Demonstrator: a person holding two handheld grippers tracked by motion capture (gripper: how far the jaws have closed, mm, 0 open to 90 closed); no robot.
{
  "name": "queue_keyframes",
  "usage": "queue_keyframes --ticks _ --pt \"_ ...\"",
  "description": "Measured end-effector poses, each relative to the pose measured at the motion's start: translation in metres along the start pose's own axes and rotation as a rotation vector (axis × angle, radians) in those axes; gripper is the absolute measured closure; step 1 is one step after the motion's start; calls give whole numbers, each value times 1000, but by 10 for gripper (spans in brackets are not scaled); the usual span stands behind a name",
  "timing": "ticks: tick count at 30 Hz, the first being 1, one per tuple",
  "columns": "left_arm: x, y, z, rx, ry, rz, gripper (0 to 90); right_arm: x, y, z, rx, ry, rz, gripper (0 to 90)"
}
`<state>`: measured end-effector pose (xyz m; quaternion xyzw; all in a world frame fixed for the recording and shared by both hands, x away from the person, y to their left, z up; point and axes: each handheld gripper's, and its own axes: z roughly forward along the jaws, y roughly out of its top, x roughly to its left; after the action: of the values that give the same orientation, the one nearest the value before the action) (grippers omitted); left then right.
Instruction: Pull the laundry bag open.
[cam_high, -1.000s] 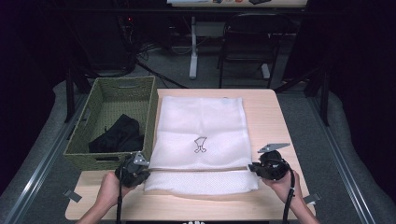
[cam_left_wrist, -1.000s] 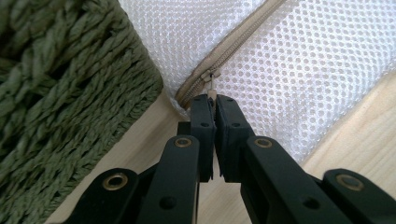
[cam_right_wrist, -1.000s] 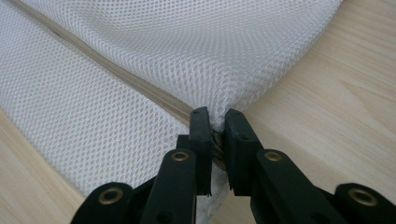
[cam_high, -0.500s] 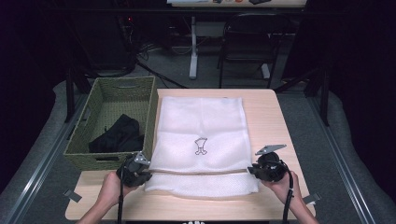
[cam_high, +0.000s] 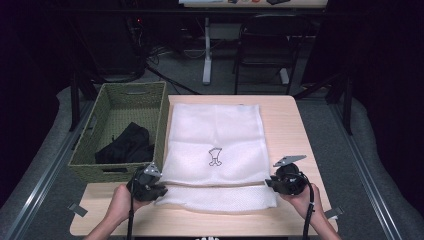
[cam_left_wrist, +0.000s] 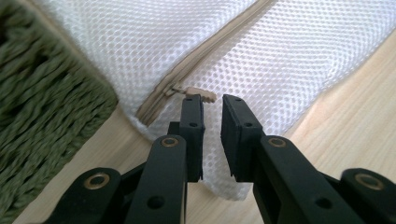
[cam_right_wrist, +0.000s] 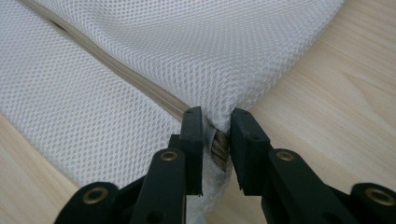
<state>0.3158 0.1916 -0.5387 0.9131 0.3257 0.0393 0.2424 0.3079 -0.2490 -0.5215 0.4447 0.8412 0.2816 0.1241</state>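
Change: both sets of fingers have just been opening; I kept my hands where they were.
Left fingers (cam_left_wrist: 213, 116): slightly spread, zipper pull (cam_left_wrist: 200, 93) at their tips, not pinched.
Right fingers (cam_right_wrist: 217, 128): slightly spread, bag corner bunched between them; can't tell if pads press it.
Mesh laundry bag (cam_high: 216, 140): flat on worktop (cam_high: 292, 125), zipper along near edge, closed at left end.
Basket (cam_high: 102, 172): left of bag, dark cloth (cam_high: 125, 145) inside.
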Motion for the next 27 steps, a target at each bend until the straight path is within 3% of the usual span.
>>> queue_keyframes --ticks 5,8,12,16,22,27 --pt "-4 7 7 4 -4 15 751 0 -3 -9 -8 -1 -12 635" --pt "-5 8 9 9 -18 20 704 -1 -6 -15 -12 12 -18 471" --pt "-5 6 5 -4 -25 4 531 -1 -5 -22 -54 22 -39 326" --pt "-5 0 -8 -55 -43 -19 379 5 -3 -22 -58 29 -65 210" --pt "-8 -4 -23 -101 -44 -21 179 12 4 -19 -57 33 -97 136" --pt "-14 -8 -31 -142 -47 -44 127 19 14 -14 -72 76 -106 67"
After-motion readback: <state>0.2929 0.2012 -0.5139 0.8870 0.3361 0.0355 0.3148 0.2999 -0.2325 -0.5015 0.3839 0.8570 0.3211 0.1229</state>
